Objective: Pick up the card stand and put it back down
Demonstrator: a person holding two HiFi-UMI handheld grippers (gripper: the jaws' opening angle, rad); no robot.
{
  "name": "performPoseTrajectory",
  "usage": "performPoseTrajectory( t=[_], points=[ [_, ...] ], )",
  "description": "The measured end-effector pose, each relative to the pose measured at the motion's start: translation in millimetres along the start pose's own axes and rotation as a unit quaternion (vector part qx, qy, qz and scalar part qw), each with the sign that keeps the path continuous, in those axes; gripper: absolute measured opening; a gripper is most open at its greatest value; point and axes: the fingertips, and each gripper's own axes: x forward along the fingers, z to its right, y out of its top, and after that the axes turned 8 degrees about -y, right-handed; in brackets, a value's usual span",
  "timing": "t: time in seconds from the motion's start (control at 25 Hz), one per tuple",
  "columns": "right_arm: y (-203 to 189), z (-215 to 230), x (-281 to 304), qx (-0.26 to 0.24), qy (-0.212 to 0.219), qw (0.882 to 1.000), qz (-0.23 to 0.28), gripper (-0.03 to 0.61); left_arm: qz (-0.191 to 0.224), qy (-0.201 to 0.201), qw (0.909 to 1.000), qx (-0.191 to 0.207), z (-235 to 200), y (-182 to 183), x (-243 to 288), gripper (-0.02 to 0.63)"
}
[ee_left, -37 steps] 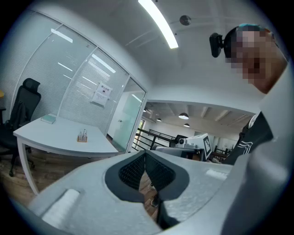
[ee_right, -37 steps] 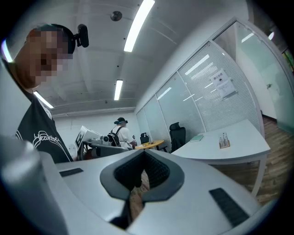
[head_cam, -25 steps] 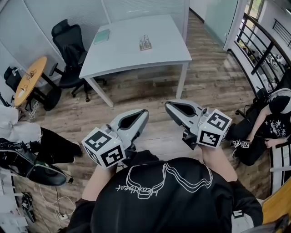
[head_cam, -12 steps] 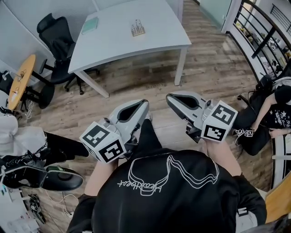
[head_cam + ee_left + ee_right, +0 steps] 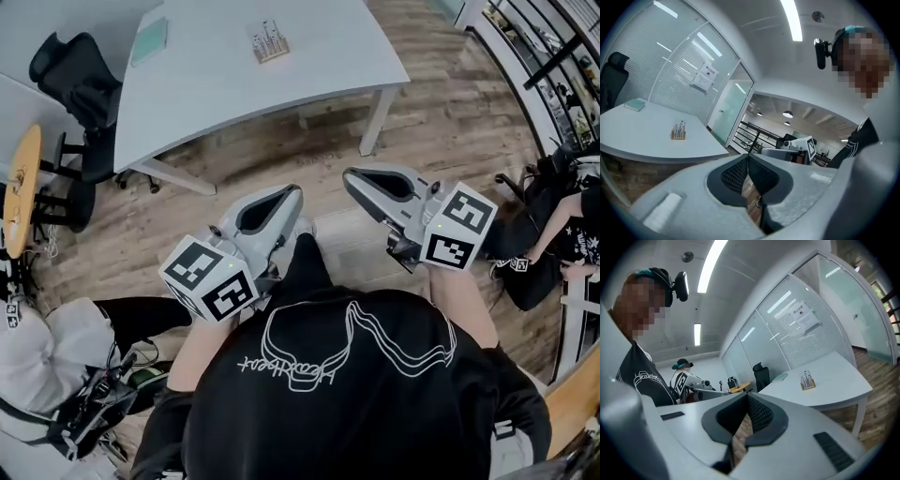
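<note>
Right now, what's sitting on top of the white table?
On the table are a small card stand with a wooden base and a flat green book. The head view cuts off the tabletop's far edge, and both gripper views show nothing else on it.

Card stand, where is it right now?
In the head view, the card stand sits on the white table near the top of the picture. It is to the right of the green booklet, which lies on the same table.
</note>
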Motion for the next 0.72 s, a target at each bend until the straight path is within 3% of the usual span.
performPoseTrajectory(
  t=[0.24, 0.4, 0.56, 0.72],
  points=[
    [37.9, 82.9, 94.0, -0.002, -0.012, 1.000, -0.018, 0.009, -0.023, -0.009, 0.9995, -0.018, -123.8, 48.4, 38.8, 0.015],
    [54.2, 137.6, 151.3, 0.002, -0.038, 0.999, -0.034, 0.009, -0.006, -0.034, 0.9979, -0.055, -197.5, 78.4, 52.7, 0.015],
    [70.3, 182.5, 189.9, -0.011, -0.074, 0.997, -0.031, 0.009, -0.033, 0.011, 0.9989, 0.031, -267.9, 95.6, 53.8, 0.017],
    [75.4, 221.6, 214.1, -0.018, -0.115, 0.993, -0.023, 0.009, -0.033, 0.019, 0.9992, 0.014, -319.0, 97.4, 56.8, 0.017]
  ],
)
